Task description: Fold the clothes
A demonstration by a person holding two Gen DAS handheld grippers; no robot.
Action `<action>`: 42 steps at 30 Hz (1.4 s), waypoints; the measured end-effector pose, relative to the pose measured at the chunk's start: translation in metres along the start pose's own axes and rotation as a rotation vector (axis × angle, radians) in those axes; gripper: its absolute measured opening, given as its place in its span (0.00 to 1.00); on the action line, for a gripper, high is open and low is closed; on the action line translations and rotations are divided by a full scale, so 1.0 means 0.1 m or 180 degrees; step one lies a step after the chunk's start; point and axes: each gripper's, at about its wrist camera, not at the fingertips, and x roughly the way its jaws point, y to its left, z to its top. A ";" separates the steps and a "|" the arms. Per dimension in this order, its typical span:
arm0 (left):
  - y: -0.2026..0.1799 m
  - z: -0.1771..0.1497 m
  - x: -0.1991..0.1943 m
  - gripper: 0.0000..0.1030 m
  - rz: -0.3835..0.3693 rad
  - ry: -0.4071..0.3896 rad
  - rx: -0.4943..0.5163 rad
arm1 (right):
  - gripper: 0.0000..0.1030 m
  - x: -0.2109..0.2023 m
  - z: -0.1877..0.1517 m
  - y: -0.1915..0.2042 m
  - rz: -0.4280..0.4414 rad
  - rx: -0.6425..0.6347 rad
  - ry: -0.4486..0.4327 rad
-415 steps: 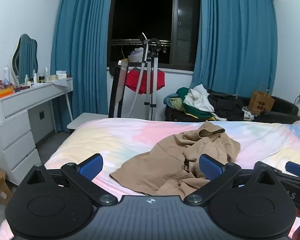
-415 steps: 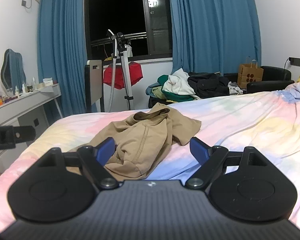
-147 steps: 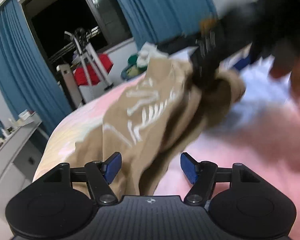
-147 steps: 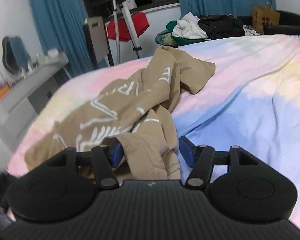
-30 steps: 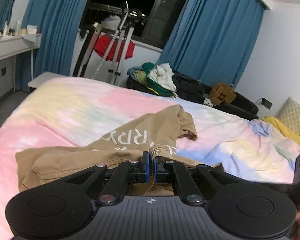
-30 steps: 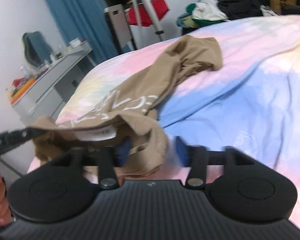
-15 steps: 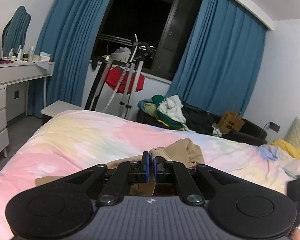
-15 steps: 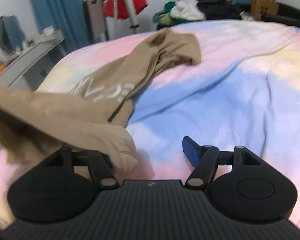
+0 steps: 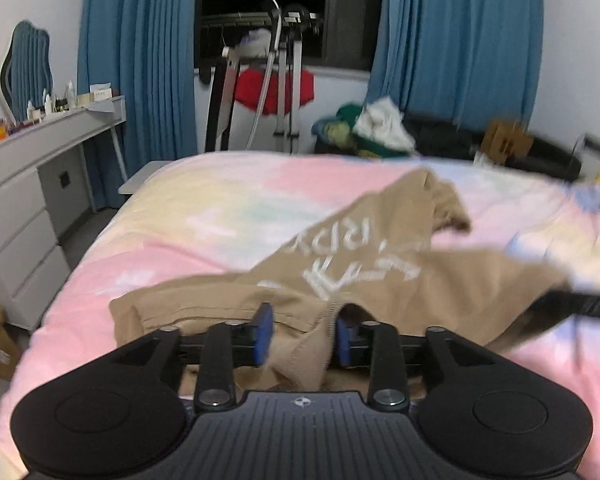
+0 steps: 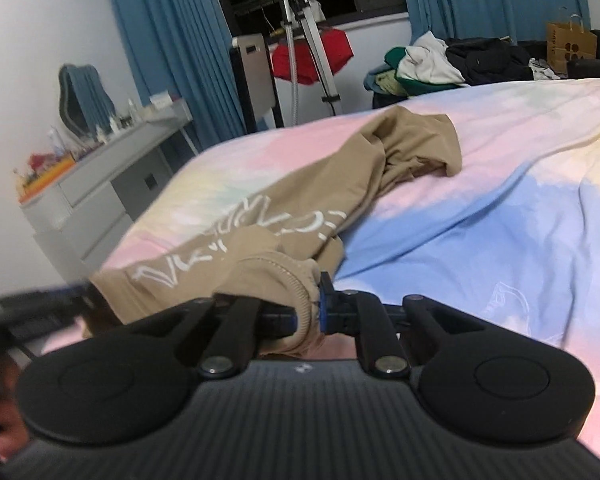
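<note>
Handing over the tan sweatshirt (image 9: 380, 276) lying crumpled on the pastel bed (image 9: 204, 208), printed side up in the lower centre of both views. The left tool (image 9: 303, 332) is opening, its blue pads standing apart with a ribbed hem drooping loosely between them, not pressed. The right tool (image 10: 308, 312) is closing, its pads clamped on a thick bunched edge at lower centre of its frame. Doing this step well probably means keeping the right grip firm, re-pinching a single layer with the left, then pulling the garment flat before creasing.
</note>
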 end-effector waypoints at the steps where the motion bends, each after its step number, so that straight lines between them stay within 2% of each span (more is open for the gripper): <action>1: -0.03 -0.04 0.04 0.43 0.0079 0.0057 0.0084 | 0.11 -0.02 0.01 0.00 0.0005 0.0011 -0.0037; 7: -0.17 -0.27 0.36 0.46 0.0368 0.0554 0.0395 | 0.12 -0.09 0.04 -0.05 -0.0050 0.0130 -0.0266; 11: -0.24 -0.32 0.38 0.43 0.0381 0.0460 0.0488 | 0.12 -0.16 0.05 -0.05 -0.0035 0.0140 -0.0474; 13: -0.25 -0.31 0.36 0.36 0.0453 0.0347 0.0487 | 0.12 -0.17 0.05 -0.05 -0.0045 0.0118 -0.0509; 15: -0.20 -0.29 0.35 0.15 0.0488 0.0282 0.0383 | 0.12 -0.10 0.03 -0.08 -0.0143 0.0107 -0.0368; 16: -0.17 -0.27 0.35 0.13 0.0475 0.0273 0.0312 | 0.12 -0.03 0.01 -0.09 -0.0200 0.0103 -0.0226; 19: -0.08 -0.19 0.32 0.11 0.0443 0.0200 0.0071 | 0.12 0.33 -0.08 -0.16 -0.0348 0.0041 0.0449; 20: -0.05 -0.16 0.30 0.10 0.0438 0.0161 0.0001 | 0.12 0.43 -0.12 -0.22 -0.0436 0.0108 0.0576; 22: 0.00 -0.07 0.23 0.09 0.0425 0.0026 -0.0137 | 0.12 0.53 -0.14 -0.31 -0.0437 0.0292 0.0709; 23: 0.02 0.01 0.21 0.06 0.0409 -0.0036 -0.0202 | 0.12 0.53 -0.12 -0.32 -0.0428 0.0355 0.0682; 27: 0.11 0.40 -0.10 0.04 0.0280 -0.0466 -0.0472 | 0.11 0.20 0.20 -0.11 -0.0491 0.0079 0.0139; 30: 0.34 0.94 -0.47 0.03 -0.0092 -0.0752 -0.1038 | 0.11 -0.22 0.73 0.19 -0.0482 -0.0122 -0.0381; 32: 0.43 1.35 -0.71 0.03 -0.0197 -0.0942 -0.1195 | 0.11 -0.49 1.14 0.42 -0.0507 -0.0298 -0.0700; 35: 0.48 1.97 -1.15 0.03 -0.0221 -0.1315 -0.1190 | 0.11 -0.93 1.79 0.78 -0.0584 -0.0600 -0.1155; 37: 0.46 2.31 -1.48 0.03 -0.0231 -0.1545 -0.1133 | 0.11 -1.25 2.10 0.95 -0.0618 -0.0749 -0.1407; 42: 0.45 3.01 -2.36 0.03 -0.0469 -0.1931 -0.1035 | 0.11 -2.23 2.63 1.32 -0.0770 -0.1106 -0.2160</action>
